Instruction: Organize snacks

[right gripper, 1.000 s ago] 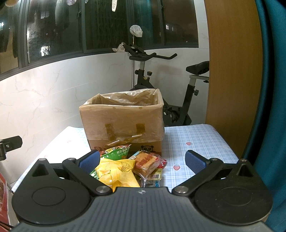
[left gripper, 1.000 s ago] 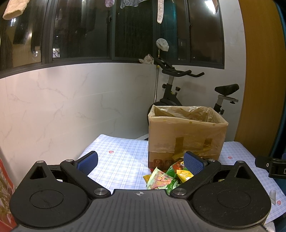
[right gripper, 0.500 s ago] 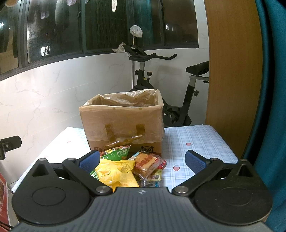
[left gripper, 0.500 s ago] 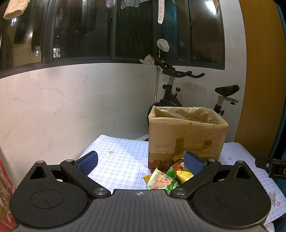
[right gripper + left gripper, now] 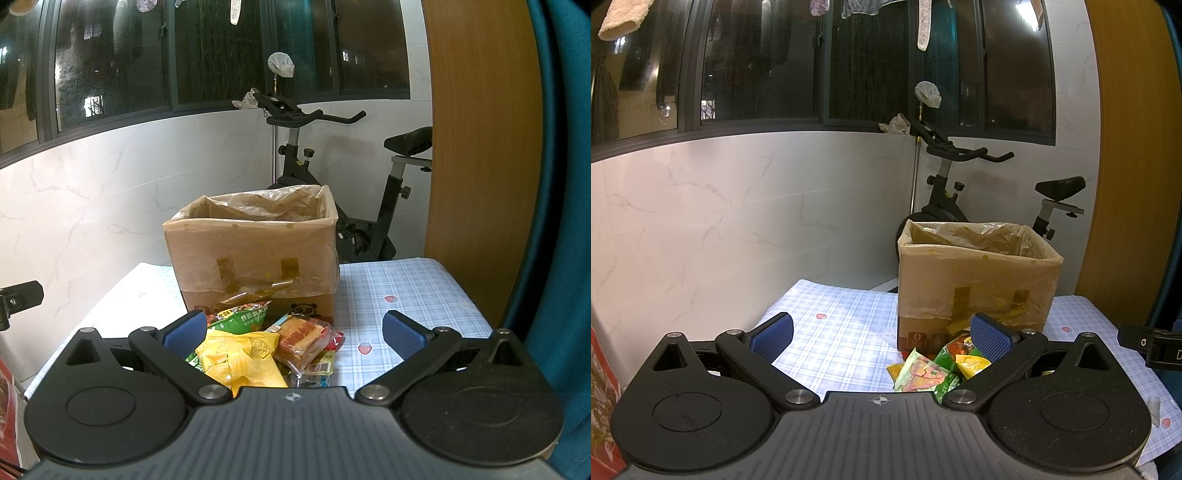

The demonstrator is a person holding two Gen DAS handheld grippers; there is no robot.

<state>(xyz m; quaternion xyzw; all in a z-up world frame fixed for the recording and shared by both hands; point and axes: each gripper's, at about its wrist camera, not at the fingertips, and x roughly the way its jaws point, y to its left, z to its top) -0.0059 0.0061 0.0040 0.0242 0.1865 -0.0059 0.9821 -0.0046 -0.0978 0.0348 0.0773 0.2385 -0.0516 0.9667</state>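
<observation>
1. Left wrist view: the left tongs (image 5: 881,332) hang above the desk (image 5: 842,332) with their blue pads wide apart and nothing between them.
2. A cardboard box (image 5: 975,280), lined with a plastic bag and open at the top, stands on the checked cloth of the desk.
3. The snacks (image 5: 934,369) lie in a small heap just in front of the box, touching its base; a pale packet with pink print (image 5: 919,374) is nearest the camera, green and yellow packets behind it.
4. The heap sits beside the right-hand pad of the left tongs, not between the pads.
5. An exercise bike (image 5: 945,184) stands behind the box, by the marble wall.
6. Part of the other gripper's black body shows to the right of the box, at the frame edge.
7. Right wrist view: the right tongs (image 5: 295,332) are also spread apart and hold nothing.
8. The box (image 5: 255,258) is straight ahead, with the snack heap against its front.
9. A yellow packet (image 5: 240,360) lies nearest, a green packet (image 5: 240,315) behind it, touching the box, and a wrapped cake (image 5: 303,339) just beside the yellow one, farther from the left pad.
10. The yellow and green packets lie close to the left pad; the right pad is over bare cloth (image 5: 406,288), well apart from the heap.
</observation>
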